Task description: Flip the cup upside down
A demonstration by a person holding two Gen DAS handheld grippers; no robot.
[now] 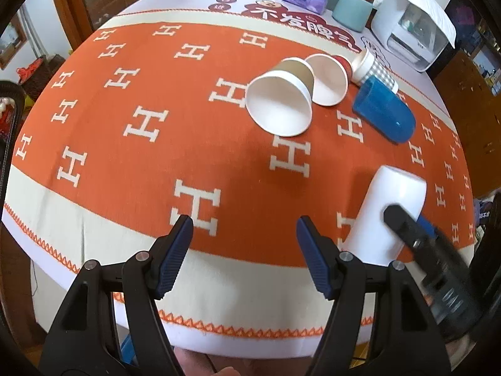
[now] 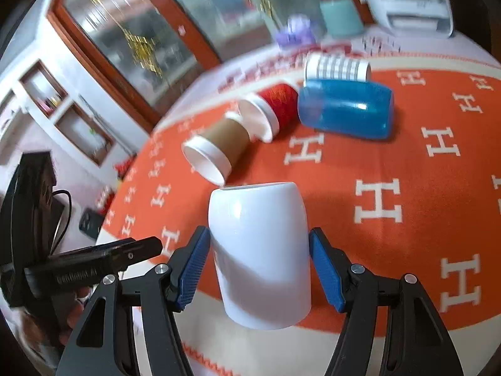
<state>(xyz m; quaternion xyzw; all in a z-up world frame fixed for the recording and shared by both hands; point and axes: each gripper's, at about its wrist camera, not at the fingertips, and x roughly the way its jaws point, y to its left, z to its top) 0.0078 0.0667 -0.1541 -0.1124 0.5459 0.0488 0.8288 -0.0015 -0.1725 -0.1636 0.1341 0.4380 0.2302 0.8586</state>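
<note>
The right tool [image 2: 258, 269] clamps the white cup [image 2: 260, 250], its long axis tilted, mouth far. The left tool [image 1: 244, 250] gapes wide over the counter [image 1: 125, 163].

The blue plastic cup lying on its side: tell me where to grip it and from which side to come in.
Grip the blue plastic cup across the middle of its smooth round wall, coming down from above with the fingers on its near and far sides. It lies on its side beside the checkered paper cup, with the red paper cup close at its open end, so an approach from the ends looks crowded.
</note>
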